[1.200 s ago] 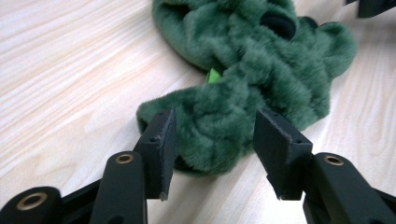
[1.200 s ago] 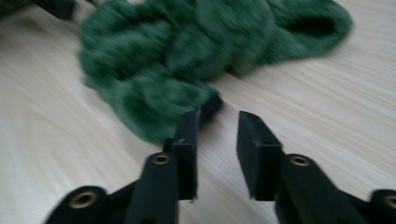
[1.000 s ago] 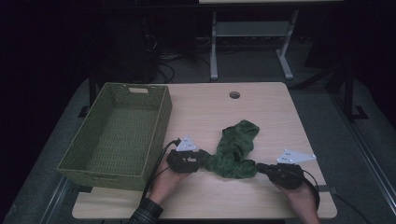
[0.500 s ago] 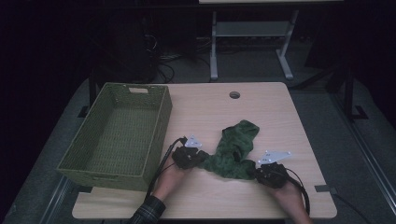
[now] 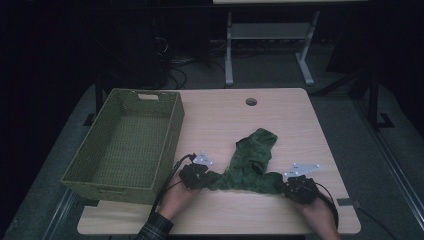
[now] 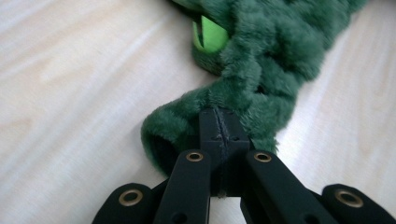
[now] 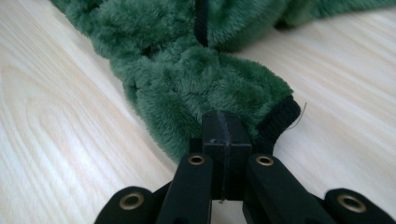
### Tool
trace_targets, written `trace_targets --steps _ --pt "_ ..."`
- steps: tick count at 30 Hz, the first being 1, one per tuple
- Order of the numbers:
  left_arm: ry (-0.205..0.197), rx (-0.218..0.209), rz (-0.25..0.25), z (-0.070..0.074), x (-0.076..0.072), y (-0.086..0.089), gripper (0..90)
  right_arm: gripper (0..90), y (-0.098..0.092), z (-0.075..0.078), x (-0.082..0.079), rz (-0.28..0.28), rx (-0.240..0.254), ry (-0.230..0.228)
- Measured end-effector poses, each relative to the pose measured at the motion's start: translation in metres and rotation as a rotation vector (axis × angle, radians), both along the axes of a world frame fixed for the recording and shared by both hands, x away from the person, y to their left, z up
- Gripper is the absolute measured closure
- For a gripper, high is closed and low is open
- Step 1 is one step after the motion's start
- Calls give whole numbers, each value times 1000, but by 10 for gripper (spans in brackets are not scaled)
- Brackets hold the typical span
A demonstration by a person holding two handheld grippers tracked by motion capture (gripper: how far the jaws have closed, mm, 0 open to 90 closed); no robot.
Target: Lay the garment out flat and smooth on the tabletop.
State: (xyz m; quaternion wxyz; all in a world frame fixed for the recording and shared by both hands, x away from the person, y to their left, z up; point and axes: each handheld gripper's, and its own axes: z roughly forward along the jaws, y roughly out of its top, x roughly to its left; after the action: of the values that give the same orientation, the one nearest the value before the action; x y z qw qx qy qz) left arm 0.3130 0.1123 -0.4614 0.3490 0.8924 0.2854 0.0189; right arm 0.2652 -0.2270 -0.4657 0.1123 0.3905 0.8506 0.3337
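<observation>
Left gripper (image 5: 200, 176) has just clamped the green fleece garment (image 5: 251, 165), probably a sleeve end, right gripper (image 5: 292, 187) pinches its cuff right of the wicker basket (image 5: 125, 145); lift-ready.

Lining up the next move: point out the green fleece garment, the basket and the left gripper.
green fleece garment (image 5: 252, 162), high view, middle of the fabric.
basket (image 5: 169, 142), high view, right wall.
left gripper (image 6: 219, 128), left gripper view, closed tips.

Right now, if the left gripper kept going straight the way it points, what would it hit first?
The green fuzzy garment: the left gripper is shut on its edge, so it would push into the bunched fabric directly ahead.
</observation>
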Motion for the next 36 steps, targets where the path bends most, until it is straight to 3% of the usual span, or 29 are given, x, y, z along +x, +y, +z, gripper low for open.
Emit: trace_targets --steps 7,10,15,18,20,23,30,36 --pt "41 -40 -30 -2 -18 4 898 900 -20 2 -18 -33 -12 29" --pt "54 -36 -43 -2 -24 5 898 900 -26 3 -27 -46 -12 35" --pt "49 -47 -52 -2 -32 3 894 900 -30 2 -34 -33 -9 25" --pt "62 -69 -54 1 -31 2 801 889 -28 4 -33 -22 -1 26" --pt "43 -68 -61 6 -31 0 749 786 -28 8 -33 -7 29 0" --pt "31 -73 -61 11 -31 1 675 735 -29 14 -34 -16 68 -29" --pt "-15 -90 -43 31 -16 -3 644 722 -25 28 -23 -11 115 -61" --pt "-66 -107 -31 47 14 -19 644 731 -4 25 -9 36 115 -50"
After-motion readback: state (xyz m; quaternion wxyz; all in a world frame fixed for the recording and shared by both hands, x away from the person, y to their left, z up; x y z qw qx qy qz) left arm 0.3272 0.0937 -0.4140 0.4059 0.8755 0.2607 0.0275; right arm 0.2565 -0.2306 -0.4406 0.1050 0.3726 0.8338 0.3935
